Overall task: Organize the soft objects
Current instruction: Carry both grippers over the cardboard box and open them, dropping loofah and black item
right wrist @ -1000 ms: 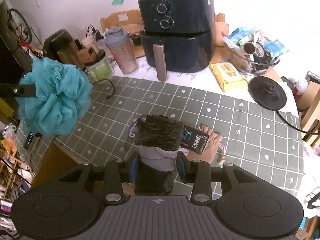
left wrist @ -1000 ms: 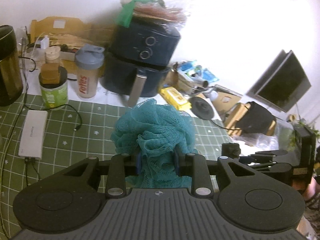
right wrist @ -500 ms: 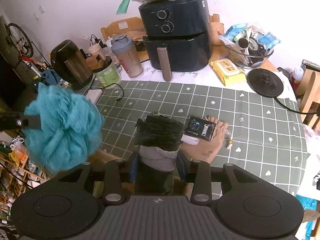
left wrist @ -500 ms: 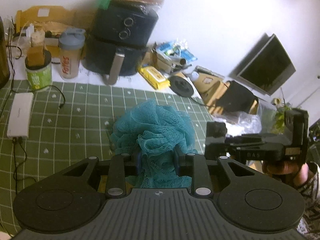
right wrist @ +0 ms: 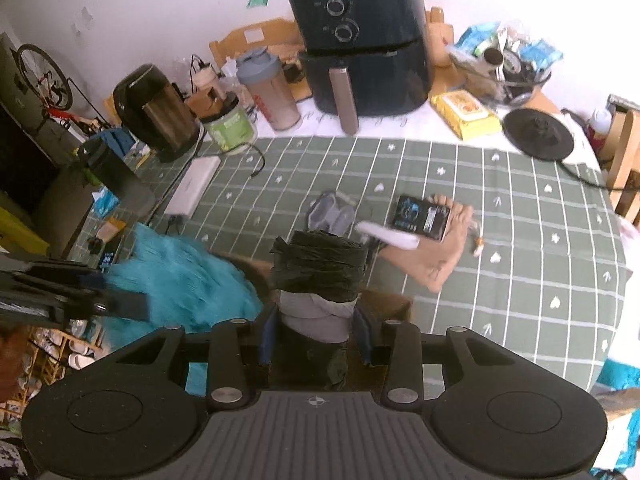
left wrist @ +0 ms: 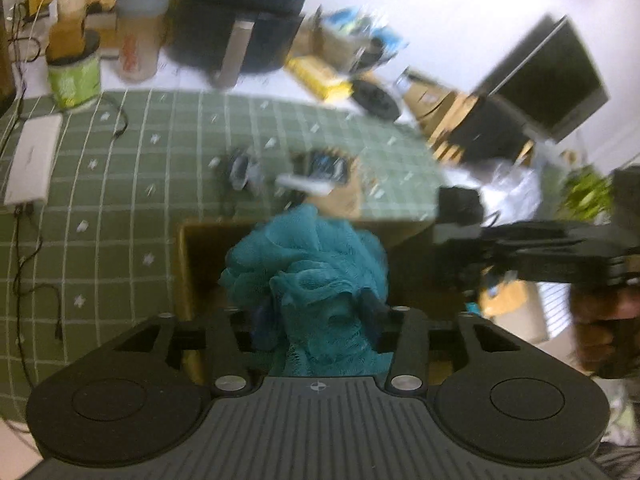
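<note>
A teal mesh loofah (left wrist: 308,264) sits between the fingers of my left gripper (left wrist: 318,316). The jaws are opening, and the pads still pinch its lower part. It hangs over the open cardboard box (left wrist: 200,264) at the table's near edge. The loofah (right wrist: 180,280) shows as a blur at the left of the right wrist view. My right gripper (right wrist: 318,320) is shut on a dark crinkled bundle with grey cloth (right wrist: 320,272), held over the box edge (right wrist: 388,306). The right gripper (left wrist: 460,240) also appears at the right of the left wrist view, held by a hand (left wrist: 600,320).
On the green checked tablecloth (right wrist: 500,240) lie a grey pouch (right wrist: 332,216), a black packet (right wrist: 420,216) and a white power bank (right wrist: 194,190). At the back stand an air fryer (right wrist: 360,52), shaker bottle (right wrist: 268,88), green tub (right wrist: 232,128), kettle (right wrist: 156,112) and yellow pack (right wrist: 466,114).
My left gripper has sunk with the loofah from over the table down to the box opening, and its fingers stand wider apart. My right gripper has drifted back a little, still gripping the bundle.
</note>
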Action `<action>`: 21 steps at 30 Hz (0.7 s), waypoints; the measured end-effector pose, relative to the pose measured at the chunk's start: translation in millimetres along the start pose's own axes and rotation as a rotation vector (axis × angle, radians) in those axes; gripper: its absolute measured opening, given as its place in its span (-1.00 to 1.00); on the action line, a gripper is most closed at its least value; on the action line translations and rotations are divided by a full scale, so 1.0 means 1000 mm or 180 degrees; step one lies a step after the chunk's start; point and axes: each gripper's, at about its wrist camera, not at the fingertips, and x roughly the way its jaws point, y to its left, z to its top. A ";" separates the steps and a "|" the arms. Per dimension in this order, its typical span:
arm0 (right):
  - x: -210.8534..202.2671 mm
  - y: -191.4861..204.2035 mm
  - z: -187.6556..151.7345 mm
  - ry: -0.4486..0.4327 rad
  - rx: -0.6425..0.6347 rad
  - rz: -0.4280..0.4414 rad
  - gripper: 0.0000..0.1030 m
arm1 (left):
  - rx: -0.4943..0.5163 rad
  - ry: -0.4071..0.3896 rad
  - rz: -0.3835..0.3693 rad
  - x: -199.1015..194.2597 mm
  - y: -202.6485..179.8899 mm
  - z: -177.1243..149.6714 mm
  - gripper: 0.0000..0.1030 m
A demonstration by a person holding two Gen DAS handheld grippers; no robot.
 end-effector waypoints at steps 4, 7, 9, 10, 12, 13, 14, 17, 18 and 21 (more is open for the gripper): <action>0.004 0.002 -0.012 0.0075 0.0055 -0.0025 -0.17 | 0.0036 0.0031 0.0073 0.005 0.002 -0.011 -0.06; 0.006 0.003 -0.020 0.0131 0.0098 -0.0053 -0.18 | 0.0076 0.0006 0.0168 0.002 0.002 -0.015 -0.05; 0.007 0.004 -0.023 0.0162 0.0121 -0.0065 -0.17 | 0.0067 -0.0001 0.0208 0.001 0.002 -0.016 -0.05; 0.007 0.005 -0.025 0.0172 0.0132 -0.0072 -0.17 | 0.0067 -0.0006 0.0229 0.000 0.002 -0.016 -0.05; 0.007 0.006 -0.026 0.0188 0.0157 -0.0084 -0.17 | 0.0095 -0.0030 0.0278 -0.002 0.002 -0.017 -0.05; 0.006 0.006 -0.026 0.0192 0.0168 -0.0088 -0.17 | 0.0115 -0.0045 0.0308 -0.002 0.001 -0.017 -0.05; 0.006 0.007 -0.026 0.0194 0.0179 -0.0097 -0.17 | 0.0136 -0.0062 0.0340 -0.003 0.001 -0.018 -0.05; 0.003 0.008 -0.024 0.0195 0.0219 -0.0130 -0.17 | 0.0194 -0.0103 0.0428 -0.005 0.001 -0.017 -0.05; 0.002 0.009 -0.022 0.0199 0.0237 -0.0133 -0.17 | 0.0214 -0.0118 0.0450 -0.005 0.001 -0.017 -0.05; 0.005 0.010 -0.018 0.0340 0.0279 -0.0121 -0.10 | 0.0298 -0.0181 0.0542 -0.008 -0.001 -0.015 -0.04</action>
